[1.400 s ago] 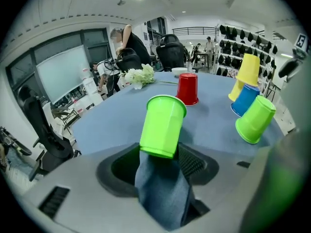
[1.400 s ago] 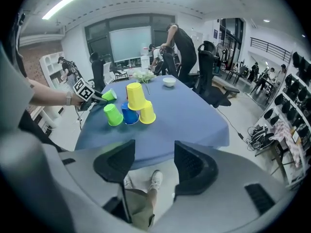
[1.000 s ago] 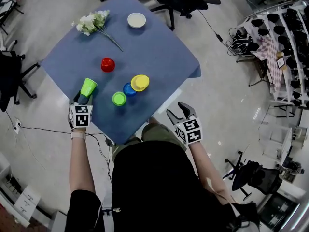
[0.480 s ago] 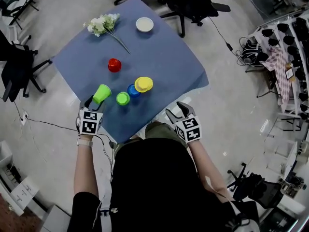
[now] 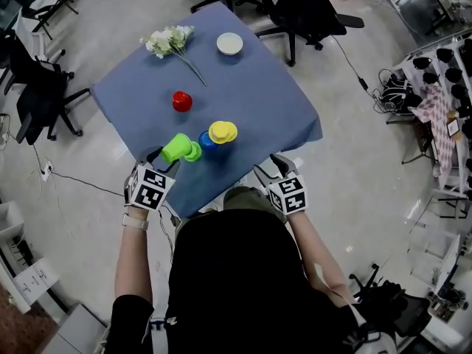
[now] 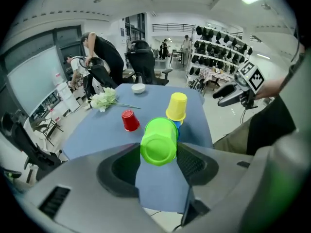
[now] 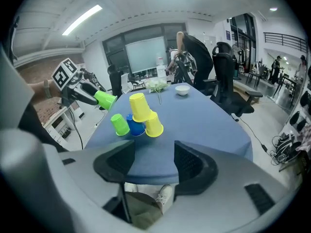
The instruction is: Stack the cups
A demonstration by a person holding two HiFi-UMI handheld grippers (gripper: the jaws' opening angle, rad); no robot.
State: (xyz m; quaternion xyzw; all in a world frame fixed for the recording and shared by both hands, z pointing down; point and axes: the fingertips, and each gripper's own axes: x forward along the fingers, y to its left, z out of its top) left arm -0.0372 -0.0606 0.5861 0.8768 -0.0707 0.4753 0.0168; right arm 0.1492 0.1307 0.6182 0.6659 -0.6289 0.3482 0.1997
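Where the right tongs [image 5: 269, 167] are hanging: just off the near corner of the blue-clothed tabletop [image 5: 251, 87], with jaws standing apart and nothing lying between them.
Left tongs [image 5: 164, 157]: clamping a lime-green plastic cup [image 6: 158, 141], with one jaw pressing on each side of it.
Held cup: lying on its side in the air above the near edge of the tabletop, its base facing back toward the person and its mouth pointing at the other cups. The right gripper view is showing it apart from all of them.
Cup cluster: a second lime-green plastic cup [image 7: 119, 124] is standing upside down just beside a blue plastic cup [image 7: 135, 127]. A tilted yellow plastic cup [image 7: 138, 107] is sitting on top of the blue one. An upside-down yellow plastic cup [image 7: 154, 125] is standing against the blue one's other side.
Red plastic cup [image 5: 181, 101]: standing upside down by itself, farther in and well apart from the cluster.
Far edge: a small white bowl [image 5: 229, 43] and a bunch of white flowers [image 5: 169, 41] are resting near each other.
Beyond the tabletop: black office chairs [image 5: 302, 9] are standing on the floor.
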